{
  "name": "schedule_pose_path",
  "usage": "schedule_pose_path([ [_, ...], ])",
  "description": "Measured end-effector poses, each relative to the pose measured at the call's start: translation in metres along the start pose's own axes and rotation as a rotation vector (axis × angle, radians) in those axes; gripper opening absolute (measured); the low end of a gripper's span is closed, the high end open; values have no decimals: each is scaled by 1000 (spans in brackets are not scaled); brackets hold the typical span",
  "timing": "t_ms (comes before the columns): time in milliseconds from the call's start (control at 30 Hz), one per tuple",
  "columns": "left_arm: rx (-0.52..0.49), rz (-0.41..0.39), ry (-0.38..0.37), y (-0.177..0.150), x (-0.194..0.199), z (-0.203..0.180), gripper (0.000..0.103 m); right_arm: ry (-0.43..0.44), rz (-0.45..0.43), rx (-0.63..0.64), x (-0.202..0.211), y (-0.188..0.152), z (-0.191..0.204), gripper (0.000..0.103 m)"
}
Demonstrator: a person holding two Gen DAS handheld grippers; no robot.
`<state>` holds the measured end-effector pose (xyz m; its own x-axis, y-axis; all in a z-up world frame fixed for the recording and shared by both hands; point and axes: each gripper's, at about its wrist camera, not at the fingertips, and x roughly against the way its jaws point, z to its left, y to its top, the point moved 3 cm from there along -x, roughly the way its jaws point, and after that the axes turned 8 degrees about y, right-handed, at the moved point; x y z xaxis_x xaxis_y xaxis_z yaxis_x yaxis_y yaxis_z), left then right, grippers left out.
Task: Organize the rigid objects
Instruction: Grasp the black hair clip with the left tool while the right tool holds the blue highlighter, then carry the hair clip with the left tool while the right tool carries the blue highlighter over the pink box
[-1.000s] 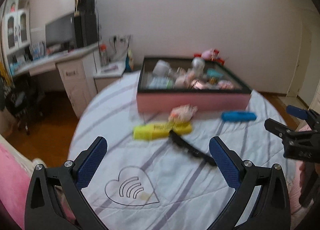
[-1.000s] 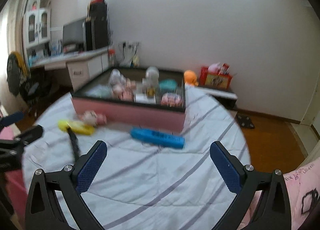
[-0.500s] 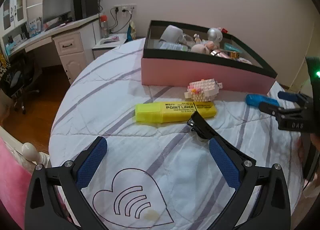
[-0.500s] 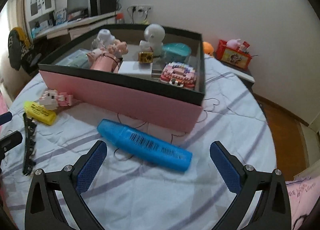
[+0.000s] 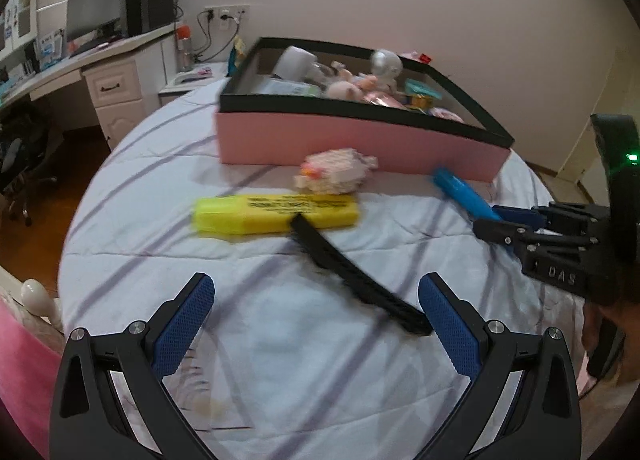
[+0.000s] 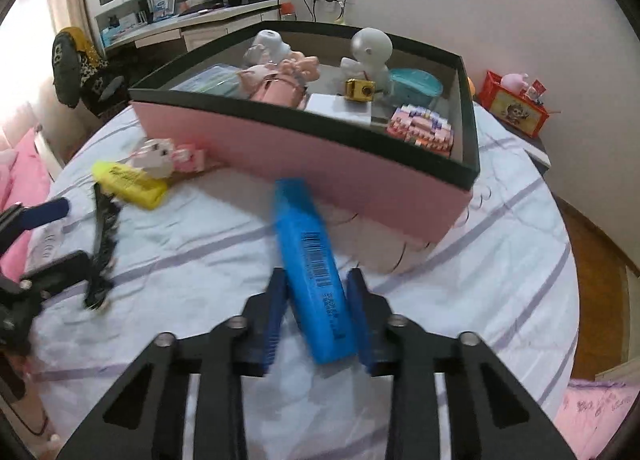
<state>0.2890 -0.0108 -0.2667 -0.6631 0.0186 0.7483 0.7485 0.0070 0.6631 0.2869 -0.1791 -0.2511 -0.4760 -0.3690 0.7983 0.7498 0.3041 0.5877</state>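
The right claw (image 6: 318, 320) is pinching the long blue plastic highlighter (image 6: 310, 260) only near its near end, so most of the barrel is sticking out ahead of the fingers; on a lift it is likely pivoting downward or slipping on the smooth plastic, and its far tip, lying just beside the pink cardboard box with the black rim (image 6: 360, 184), is at risk of catching that wall instead of clearing it. The quilted white bedspread with grey stripes (image 5: 280, 360) is soft, so pressing down is risking bunching fabric into the grip. The jaws have just been closing, and both blue pads are now pressing on the highlighter's sides. The left claw (image 5: 316, 320) is spreading wide and holding nothing, hovering over the bedspread with the black toothed hair clip (image 5: 352, 280) lying between its fingers, its far end touching the chunky yellow highlighter (image 5: 276, 212); the pink-and-white brick-built toy (image 5: 336, 176) is sitting just behind that.
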Motion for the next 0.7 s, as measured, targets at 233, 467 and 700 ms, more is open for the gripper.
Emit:
schedule_pose_path([
  [233,-28,33,132,5,-18,-20,103,21,-44,-75,6,-13,0,26],
  [467,-61,29,121,-4,-10,4,79,22,-67,-117,9,-17,2,26],
  [700,-71,22,165,-15,5,29,74,64,-86,-142,14,-25,16,26],
])
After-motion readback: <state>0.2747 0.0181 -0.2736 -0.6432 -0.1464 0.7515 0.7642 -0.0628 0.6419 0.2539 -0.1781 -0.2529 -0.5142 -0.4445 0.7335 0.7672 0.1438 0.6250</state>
